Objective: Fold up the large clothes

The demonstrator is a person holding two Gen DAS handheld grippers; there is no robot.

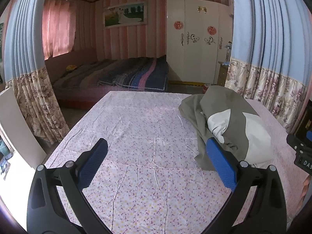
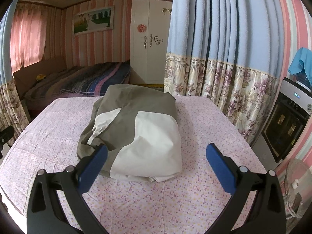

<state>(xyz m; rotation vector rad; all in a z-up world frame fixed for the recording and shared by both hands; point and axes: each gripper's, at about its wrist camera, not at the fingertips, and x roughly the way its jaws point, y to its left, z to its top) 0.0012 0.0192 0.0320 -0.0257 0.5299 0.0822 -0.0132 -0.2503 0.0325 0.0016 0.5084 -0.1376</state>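
Right tongs (image 2: pixel 157 156) gape before the bundled garment (image 2: pixel 136 128); left tongs (image 1: pixel 157 152) beside it.

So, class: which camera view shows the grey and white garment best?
The right wrist view: the grey and white garment sits centred and whole on the table. In the left wrist view it lies off to the right, partly hidden behind one blue pad.
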